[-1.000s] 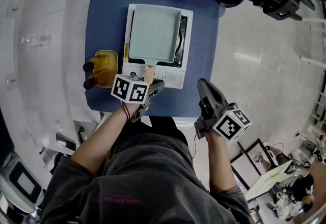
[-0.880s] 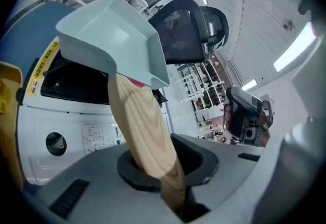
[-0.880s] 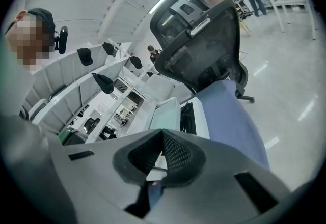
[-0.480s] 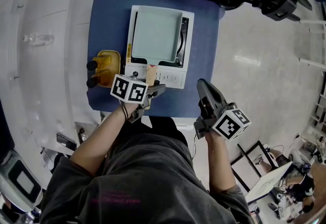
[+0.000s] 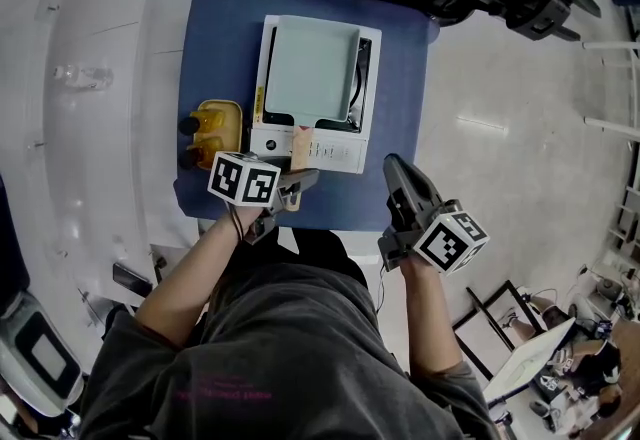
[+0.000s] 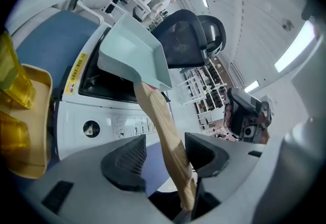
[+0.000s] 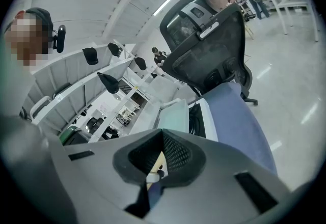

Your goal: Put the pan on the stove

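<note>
A pale green square pan (image 5: 310,68) rests on the white portable stove (image 5: 335,156), which stands on the blue table (image 5: 225,38). Its wooden handle (image 5: 300,143) points toward me. My left gripper (image 5: 298,180) is at the handle's end and its jaws are opening. In the left gripper view the handle (image 6: 163,121) lies between the pads, with a gap on the left side of the left gripper (image 6: 163,154). My right gripper (image 5: 395,168) hangs off the table's front right corner, shut and empty. In the right gripper view the right gripper (image 7: 162,154) points toward the pan (image 7: 173,116).
A yellow container (image 5: 215,125) with dark knobs sits left of the stove, close to my left gripper. Black office chairs (image 7: 209,50) stand behind the table. The table's front edge is just under my grippers, and a white counter runs along the left.
The left gripper's jaws have spread apart around the pan handle. The pan stays on the stove. The right gripper has kept its place.
</note>
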`<state>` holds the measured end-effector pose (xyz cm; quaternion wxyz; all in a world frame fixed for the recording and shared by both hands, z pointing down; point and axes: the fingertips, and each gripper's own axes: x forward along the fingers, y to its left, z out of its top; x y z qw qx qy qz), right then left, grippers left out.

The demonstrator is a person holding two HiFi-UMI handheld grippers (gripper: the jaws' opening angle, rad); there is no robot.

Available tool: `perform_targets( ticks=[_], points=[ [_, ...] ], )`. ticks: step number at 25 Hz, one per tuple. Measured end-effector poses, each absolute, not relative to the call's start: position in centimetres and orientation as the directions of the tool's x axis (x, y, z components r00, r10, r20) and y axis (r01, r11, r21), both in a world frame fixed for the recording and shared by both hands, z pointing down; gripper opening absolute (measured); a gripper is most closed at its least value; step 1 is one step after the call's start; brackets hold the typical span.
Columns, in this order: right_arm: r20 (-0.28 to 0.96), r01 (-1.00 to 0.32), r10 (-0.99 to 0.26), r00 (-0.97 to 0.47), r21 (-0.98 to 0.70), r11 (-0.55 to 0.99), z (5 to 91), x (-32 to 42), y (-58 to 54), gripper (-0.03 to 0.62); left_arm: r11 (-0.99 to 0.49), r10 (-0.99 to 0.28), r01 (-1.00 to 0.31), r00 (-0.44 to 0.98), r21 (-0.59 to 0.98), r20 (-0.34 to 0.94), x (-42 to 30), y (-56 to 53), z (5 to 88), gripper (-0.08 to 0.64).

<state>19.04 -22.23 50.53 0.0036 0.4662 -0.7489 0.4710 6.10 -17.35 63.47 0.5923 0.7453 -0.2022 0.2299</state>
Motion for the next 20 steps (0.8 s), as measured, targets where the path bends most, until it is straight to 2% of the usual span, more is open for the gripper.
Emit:
perform_targets(
  ticks=[12, 20],
  points=[
    [0.427, -0.717, -0.714, -0.554, -0.681, 0.149, 49.0, 17.2, -21.4, 0.003, -0.283, -0.135, -0.636, 0.768, 0.718, 0.627, 1.5, -17.8, 60.9, 0.23],
    [0.414, -0.728, -0.727, -0.547, -0.664, 0.17, 48.1, 15.2, -20.5, 0.003, -0.404, -0.24, -0.647, 0.757, 0.646, 0.608, -1.0, -18.5, 56.9, 0.157]
  ],
)
